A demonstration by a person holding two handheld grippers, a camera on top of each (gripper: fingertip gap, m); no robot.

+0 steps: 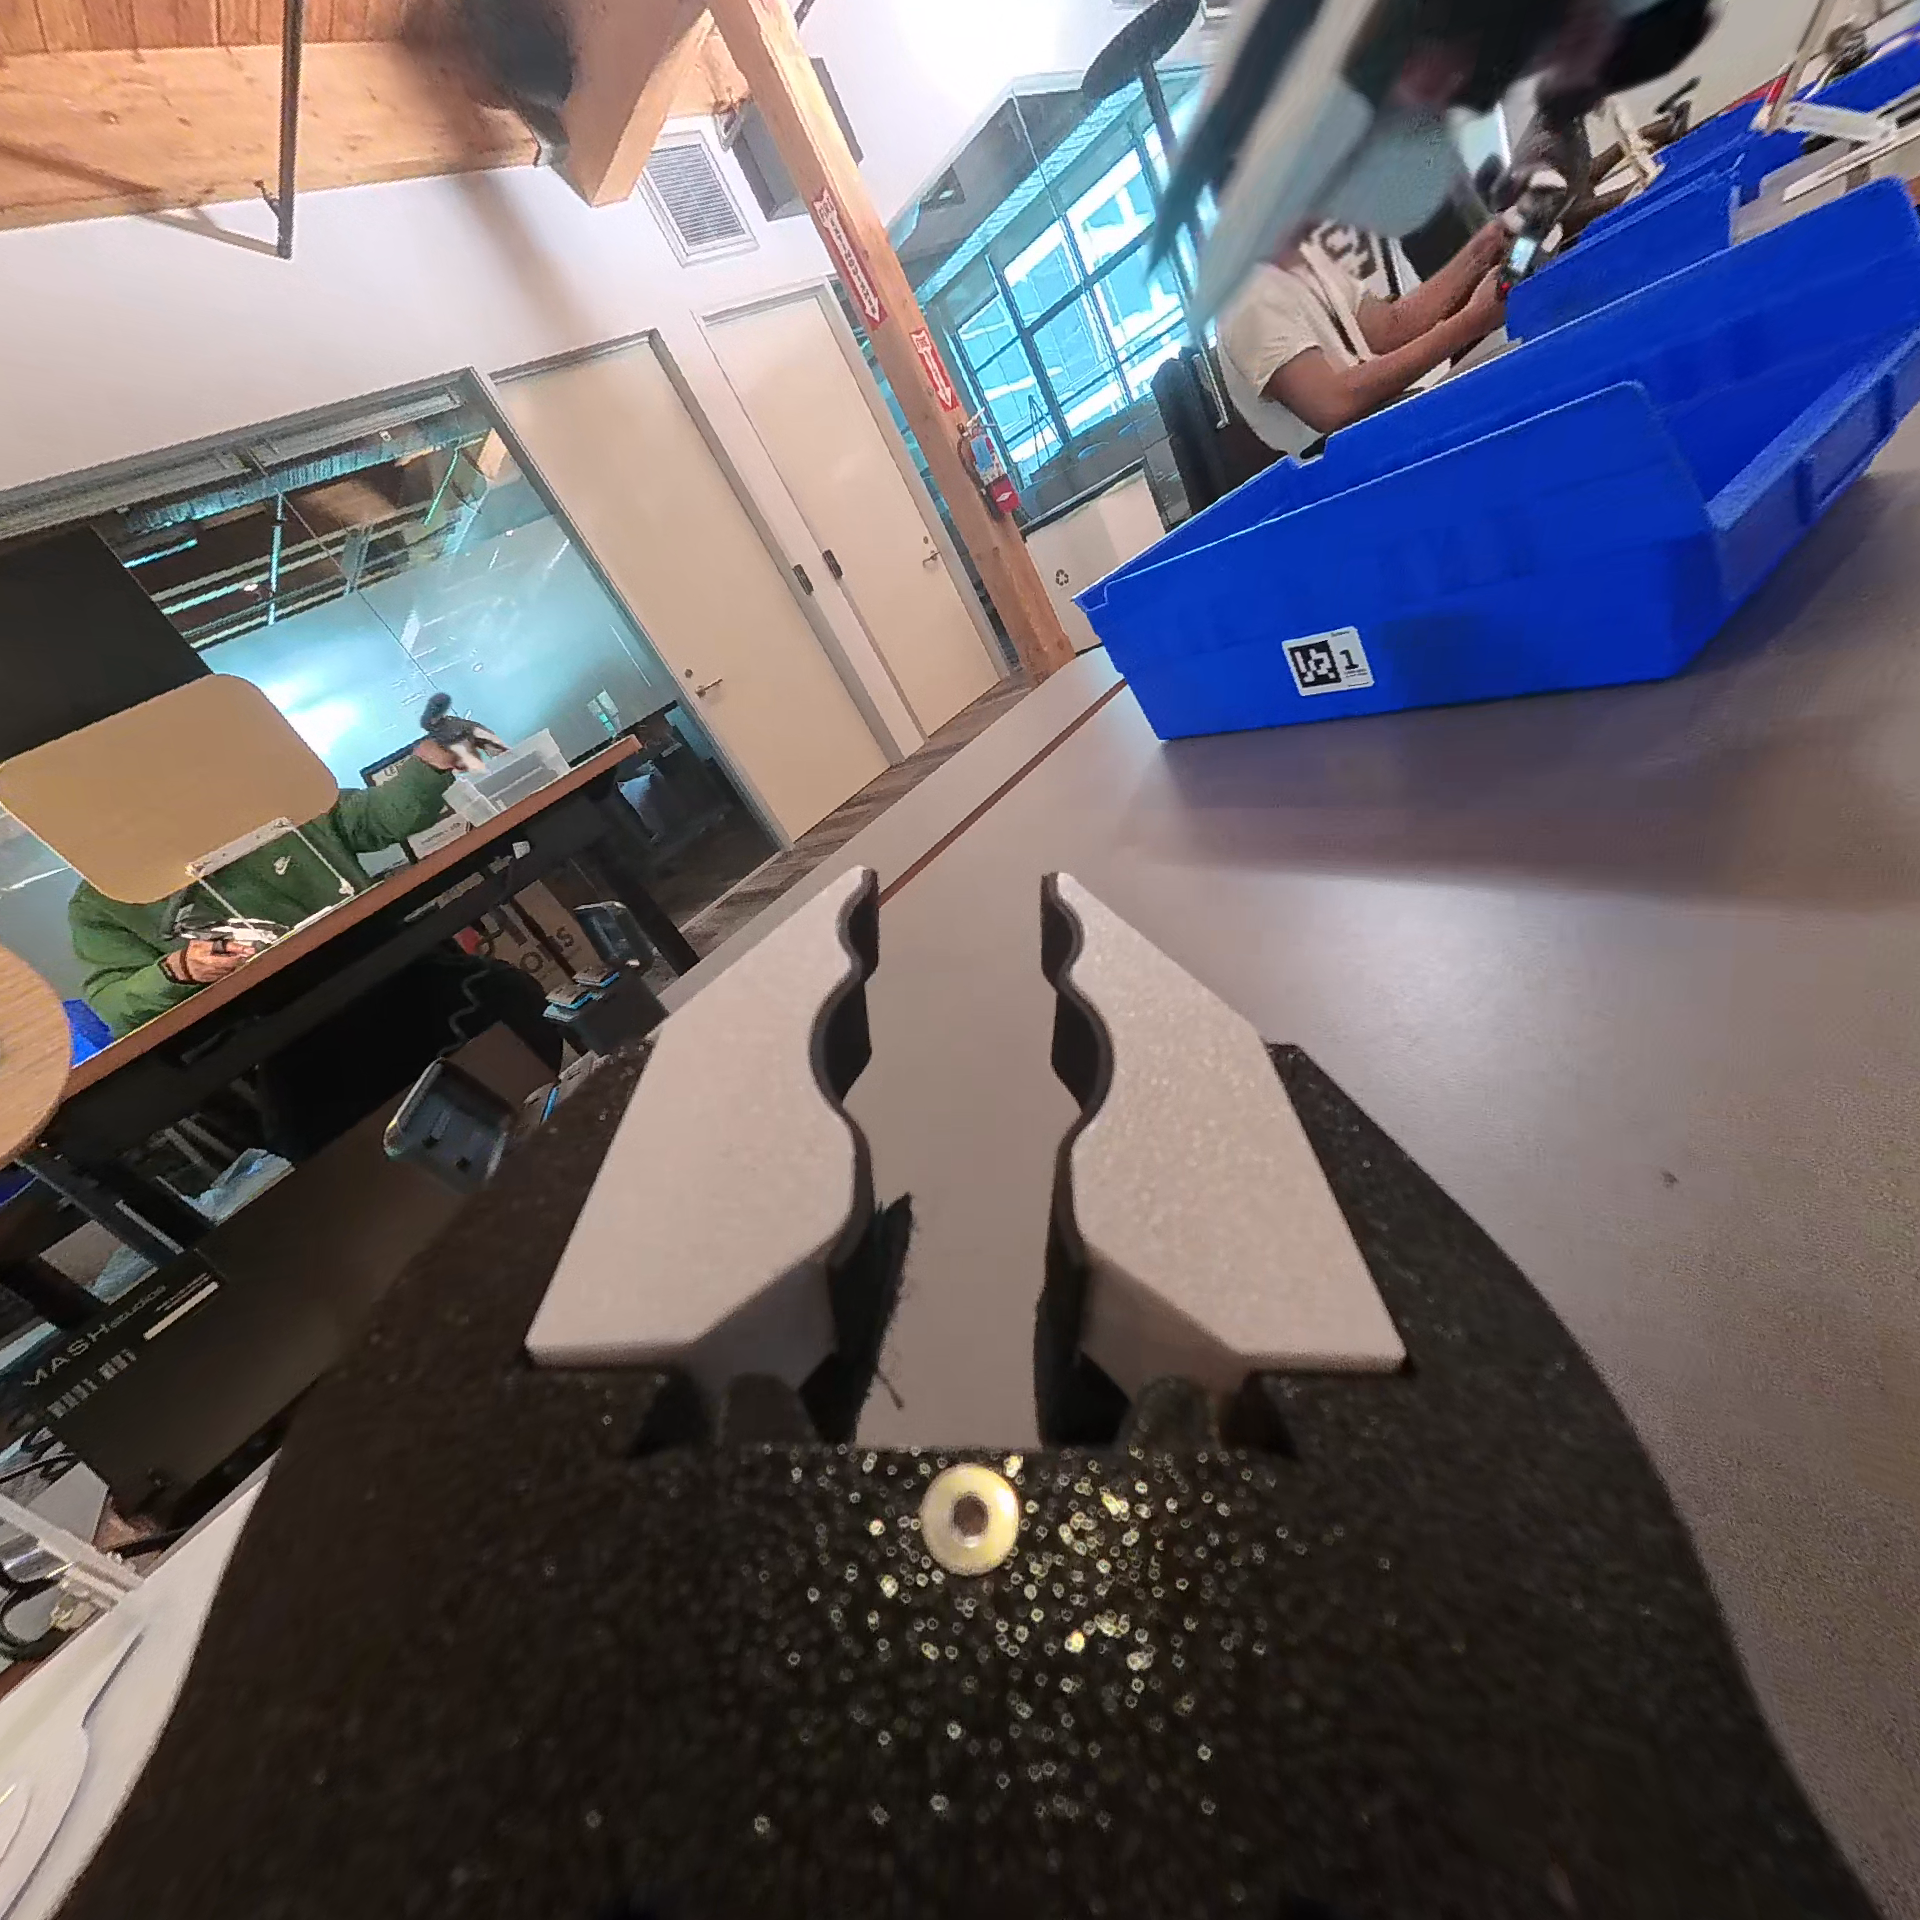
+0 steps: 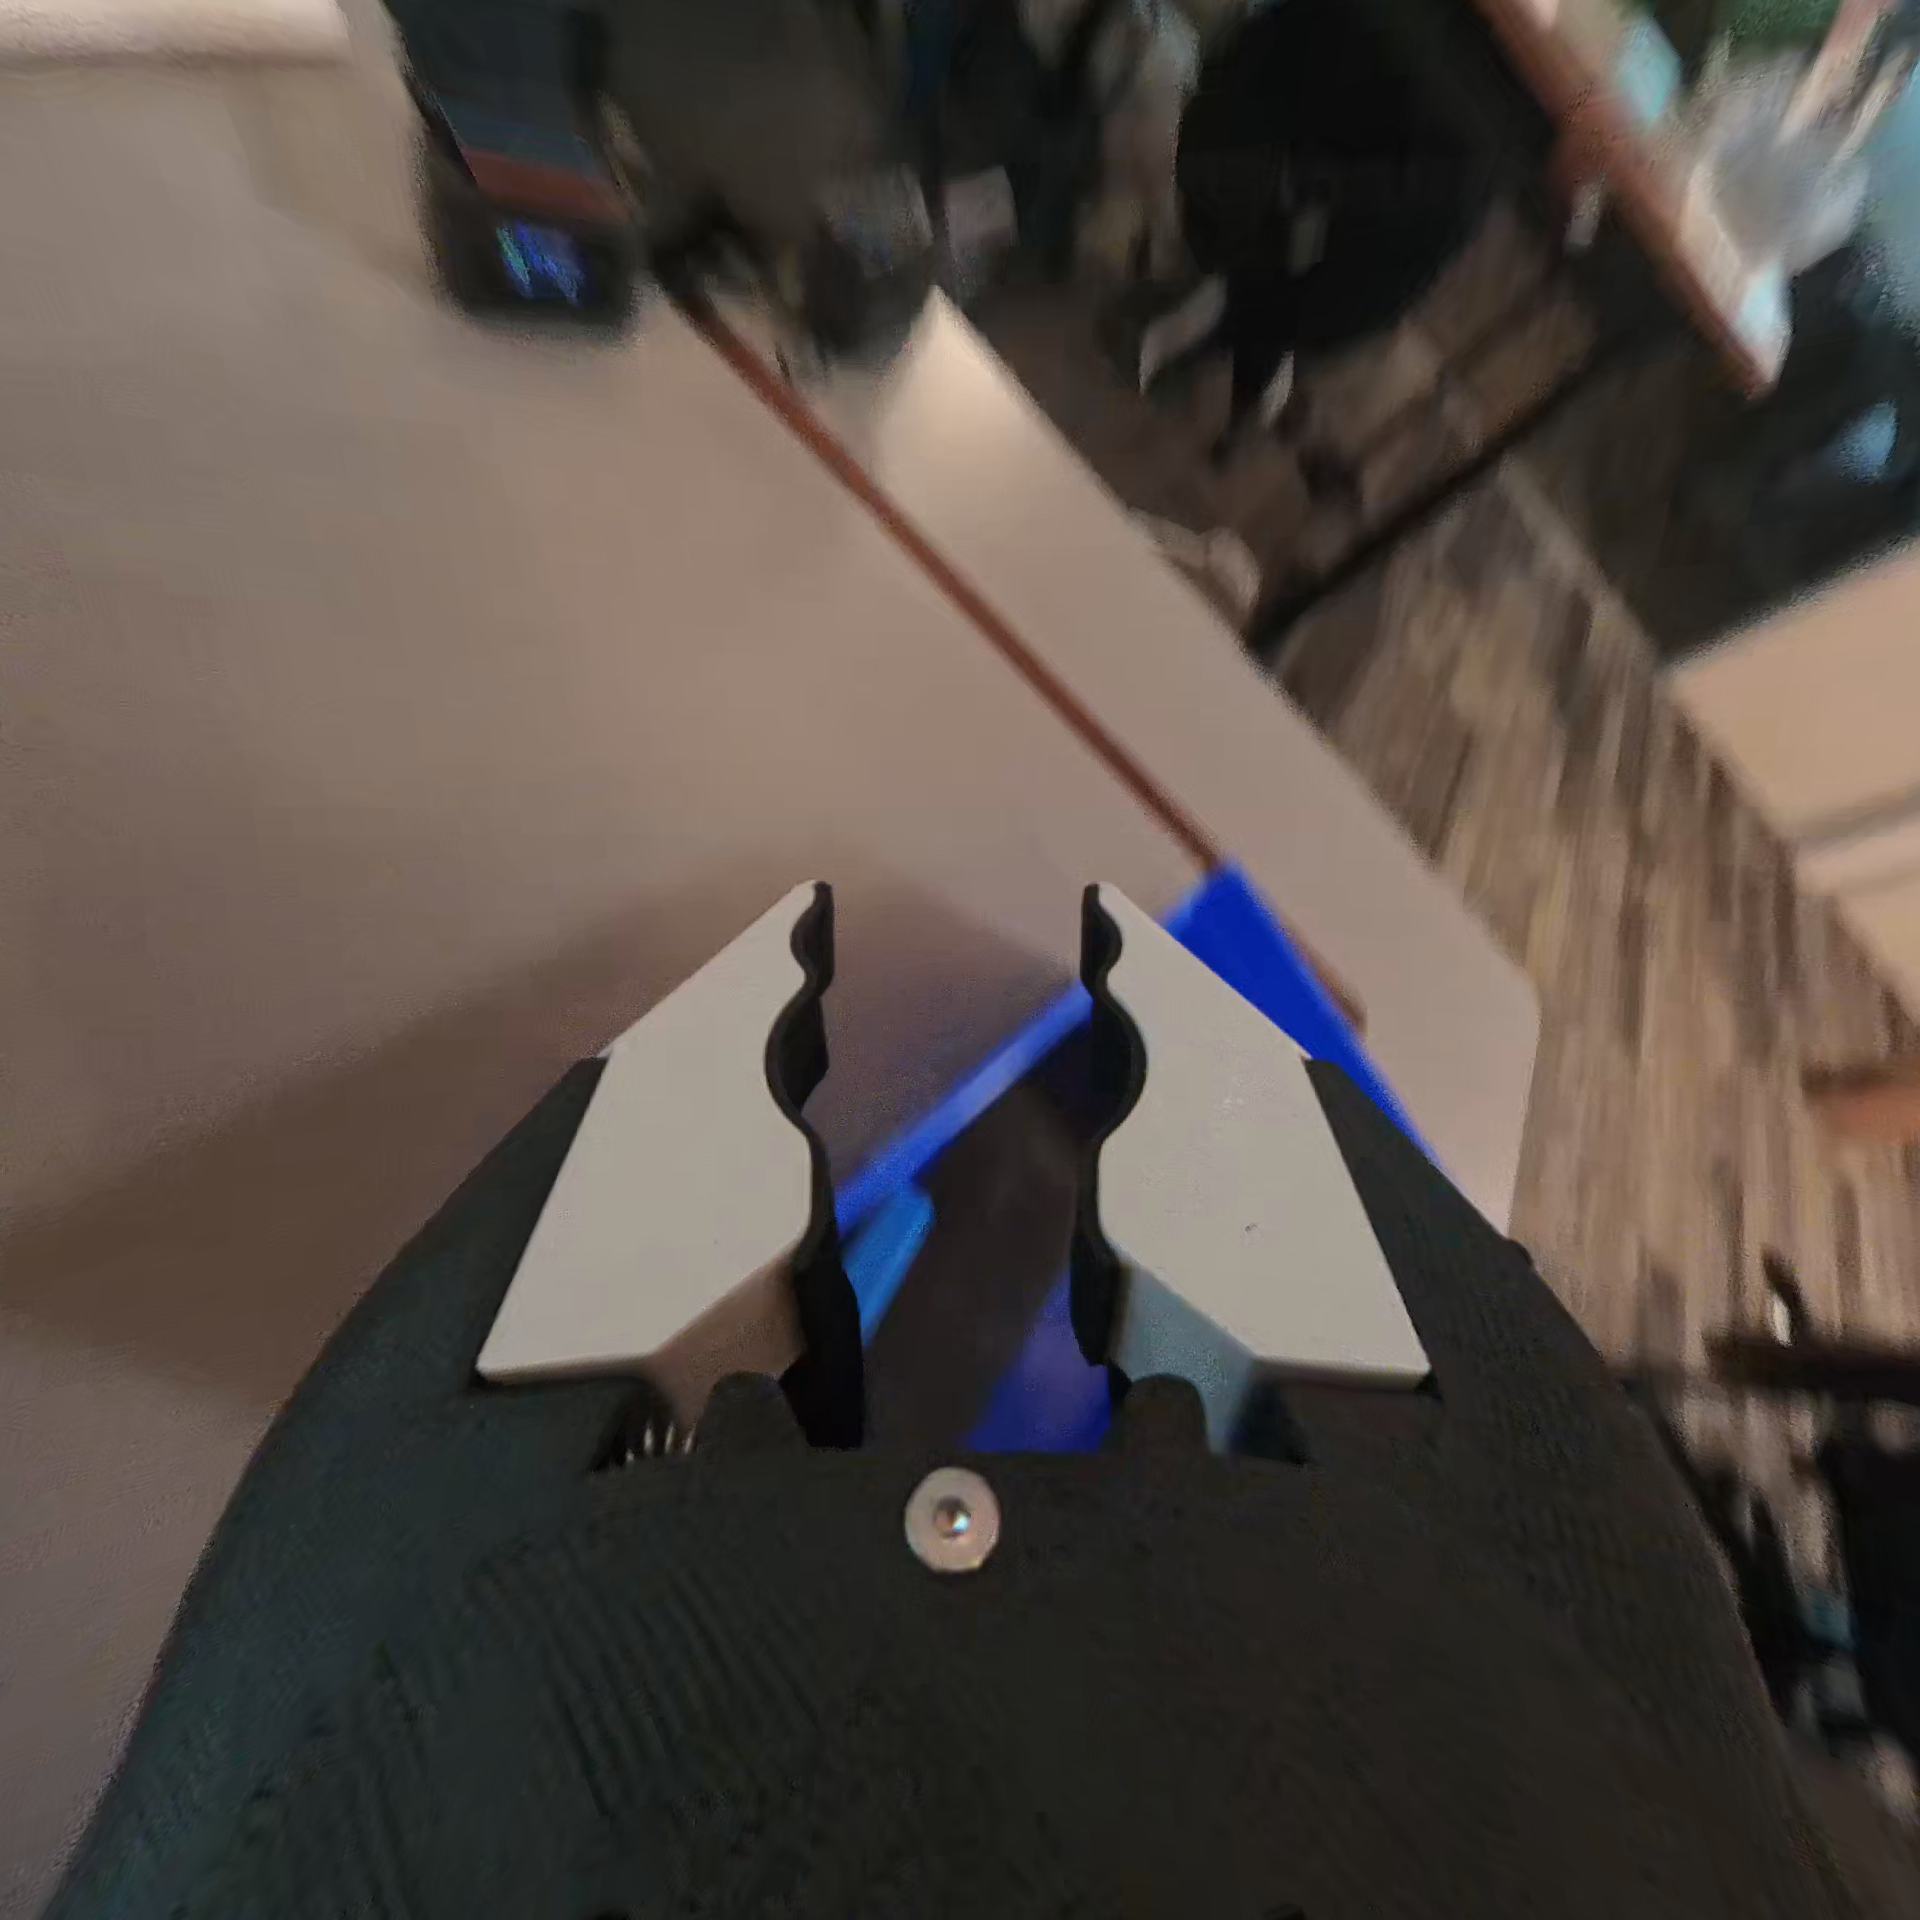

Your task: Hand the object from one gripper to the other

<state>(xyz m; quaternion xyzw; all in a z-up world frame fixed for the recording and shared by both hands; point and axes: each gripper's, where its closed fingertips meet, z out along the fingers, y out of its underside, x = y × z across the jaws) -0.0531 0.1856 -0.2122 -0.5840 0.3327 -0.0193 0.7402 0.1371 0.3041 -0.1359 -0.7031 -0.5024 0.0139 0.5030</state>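
Here, the grey-fingered left gripper [image 1: 958, 904] at lower centre gapes empty over the grey worktop [image 1: 1507, 1039]. The right gripper [image 2: 956, 914], likewise parted and empty, blurs above a blue plastic bin [image 2: 1236, 935]. No object visible; a hurried grab could miss.

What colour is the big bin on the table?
The bin is bright blue, clearest in the left wrist view.

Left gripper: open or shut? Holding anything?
Open and empty. In the left wrist view, the left gripper has a clear gap between its fingers, with only bare grey table visible through it.
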